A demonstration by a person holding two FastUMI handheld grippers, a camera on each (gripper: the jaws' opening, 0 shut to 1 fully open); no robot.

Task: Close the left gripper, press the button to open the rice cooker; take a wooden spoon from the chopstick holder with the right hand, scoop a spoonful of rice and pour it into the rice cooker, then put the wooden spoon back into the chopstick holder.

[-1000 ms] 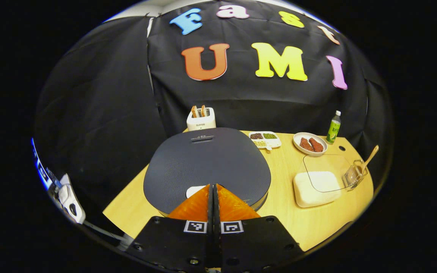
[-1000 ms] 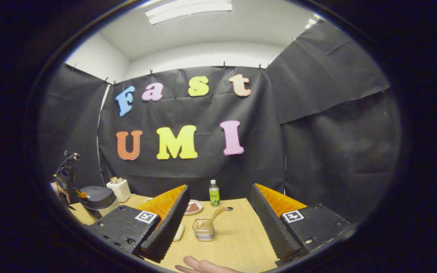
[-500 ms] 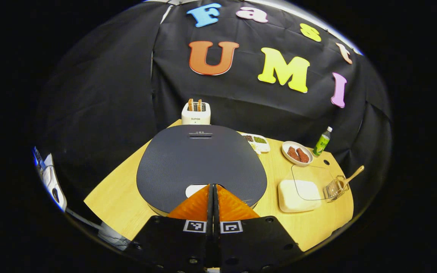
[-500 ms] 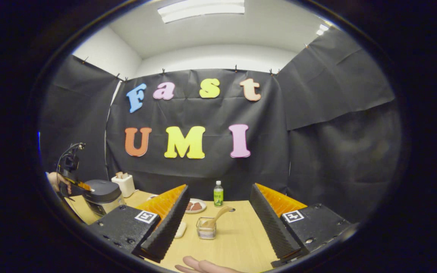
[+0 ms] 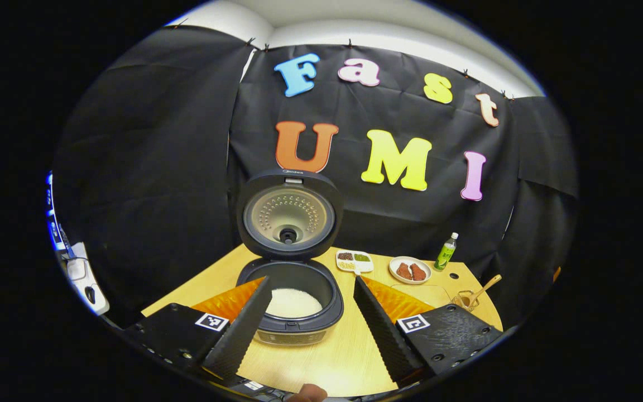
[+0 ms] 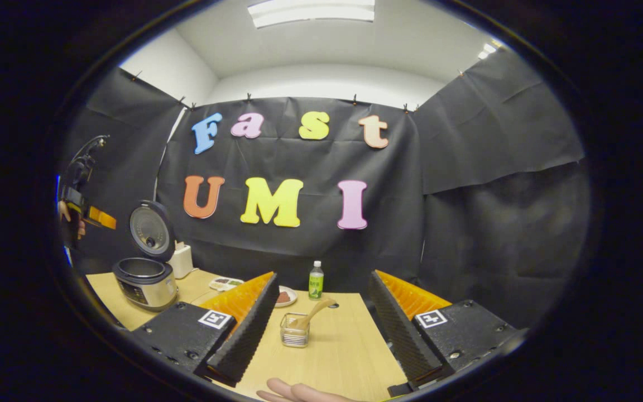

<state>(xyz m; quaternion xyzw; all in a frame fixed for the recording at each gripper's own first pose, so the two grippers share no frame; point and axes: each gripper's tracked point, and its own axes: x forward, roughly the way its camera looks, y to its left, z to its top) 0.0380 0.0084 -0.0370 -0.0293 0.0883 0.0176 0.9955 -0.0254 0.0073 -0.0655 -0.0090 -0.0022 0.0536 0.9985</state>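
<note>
The rice cooker (image 5: 291,312) stands open on the table, its lid (image 5: 289,215) upright and white rice in the pot. My left gripper (image 5: 311,285) is open, raised and drawn back from the cooker, with nothing between its fingers. In the right gripper view the cooker (image 6: 144,282) sits far left, and the left gripper (image 6: 90,212) hangs above and left of it, held by a hand. The wooden spoon (image 6: 313,312) leans in the clear chopstick holder (image 6: 294,335), just ahead of my open, empty right gripper (image 6: 322,279). The spoon (image 5: 486,285) and holder (image 5: 466,300) also appear at the table's far right.
A white toaster (image 6: 181,259) stands behind the cooker. A divided dish of beans (image 5: 354,260), a plate of brown pieces (image 5: 409,270) and a green bottle (image 6: 315,281) line the back of the wooden table (image 6: 332,357). Fingers (image 6: 299,393) show at the bottom edge.
The left gripper, shut and pressing the cooker's front button before, has lifted away and opened. The lid has swung up. The right gripper has barely moved.
</note>
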